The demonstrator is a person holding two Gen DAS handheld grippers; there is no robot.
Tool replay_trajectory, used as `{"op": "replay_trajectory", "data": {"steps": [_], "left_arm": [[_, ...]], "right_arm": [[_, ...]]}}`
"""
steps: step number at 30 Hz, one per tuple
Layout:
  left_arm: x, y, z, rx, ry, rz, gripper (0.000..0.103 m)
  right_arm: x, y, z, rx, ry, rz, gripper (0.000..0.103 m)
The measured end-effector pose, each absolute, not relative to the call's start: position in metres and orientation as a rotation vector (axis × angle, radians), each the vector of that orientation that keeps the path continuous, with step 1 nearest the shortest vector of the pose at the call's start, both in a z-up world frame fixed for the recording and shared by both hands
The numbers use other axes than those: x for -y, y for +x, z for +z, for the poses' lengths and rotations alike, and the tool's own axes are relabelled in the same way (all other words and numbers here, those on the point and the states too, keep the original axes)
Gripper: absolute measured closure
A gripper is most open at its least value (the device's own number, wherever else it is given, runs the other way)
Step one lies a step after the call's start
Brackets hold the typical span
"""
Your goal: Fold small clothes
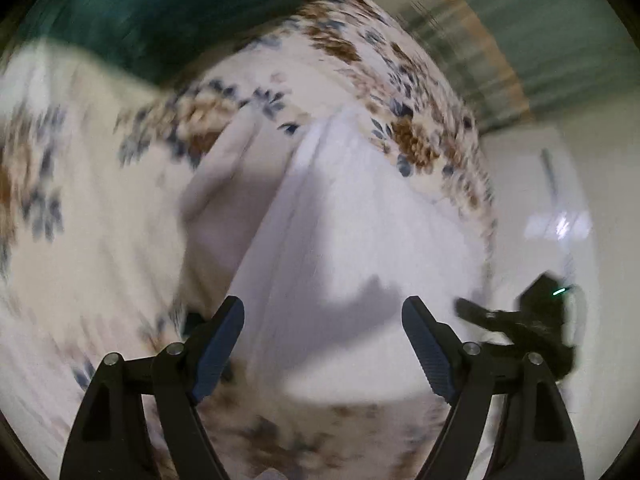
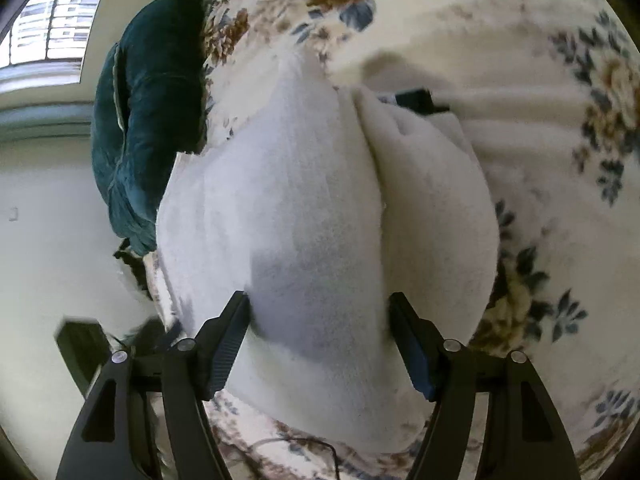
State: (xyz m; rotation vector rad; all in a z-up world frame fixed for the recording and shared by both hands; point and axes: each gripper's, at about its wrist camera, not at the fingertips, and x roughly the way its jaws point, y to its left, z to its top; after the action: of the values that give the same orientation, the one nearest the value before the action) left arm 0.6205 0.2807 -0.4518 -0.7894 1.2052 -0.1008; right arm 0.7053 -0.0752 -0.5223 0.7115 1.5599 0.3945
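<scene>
A small white fleecy garment [image 1: 344, 216] lies folded on a floral bedspread [image 1: 100, 200]. My left gripper [image 1: 324, 332] is open and hovers just above its near edge; the view is motion-blurred. The right gripper shows at the right edge of the left wrist view [image 1: 520, 324]. In the right wrist view the same white garment [image 2: 320, 200] fills the middle, with a fold crease running up it. My right gripper [image 2: 320, 328] is open, its fingers standing on either side of the cloth's near part. A black fingertip [image 2: 416, 100] of the other gripper shows past the garment.
A dark teal velvet cushion [image 2: 148, 128] lies at the bed's edge, also in the left wrist view [image 1: 160, 12]. The bedspread [image 2: 560, 160] extends around the garment. A thin black cable [image 2: 312, 446] lies near the front. Pale floor [image 1: 540, 208] lies beyond the bed.
</scene>
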Motion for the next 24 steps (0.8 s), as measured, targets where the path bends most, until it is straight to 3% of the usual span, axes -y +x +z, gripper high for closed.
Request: {"op": "replay_trajectory", "data": {"steps": [5,11,16,18,19,20,24], "left_arm": [[-0.307,0.587,-0.482,-1.162,-1.111,-0.094,0.023],[-0.292,0.638,-0.491,-1.177,-0.923,-0.184,0.023],[-0.262,0.68,-0.505,-1.255,-0.786,-0.271,0.026],[-0.248,0.685,-0.501,-1.245,-0.757,-0.327,0.075],[-0.245,0.682,-0.497,-1.238,-0.754,-0.333,0.075],[-0.244,0.679,-0.489,-1.215,-0.752,-0.336,0.077],[-0.251,0.668,-0.457,-1.134,-0.834,-0.376,0.078]], "right_arm": [[0.08,0.699,-0.517,-1.557,0.718,0.445,0.029],[0.074,0.707,-0.555,-1.596,0.839,0.553,0.024],[0.072,0.708,-0.573,-1.551,0.963,0.61,0.025],[0.07,0.705,-0.57,-1.525,0.959,0.606,0.041],[0.071,0.703,-0.567,-1.506,0.971,0.614,0.053],[0.071,0.701,-0.562,-1.49,0.976,0.616,0.057],[0.073,0.694,-0.531,-1.442,0.949,0.632,0.063]]}}
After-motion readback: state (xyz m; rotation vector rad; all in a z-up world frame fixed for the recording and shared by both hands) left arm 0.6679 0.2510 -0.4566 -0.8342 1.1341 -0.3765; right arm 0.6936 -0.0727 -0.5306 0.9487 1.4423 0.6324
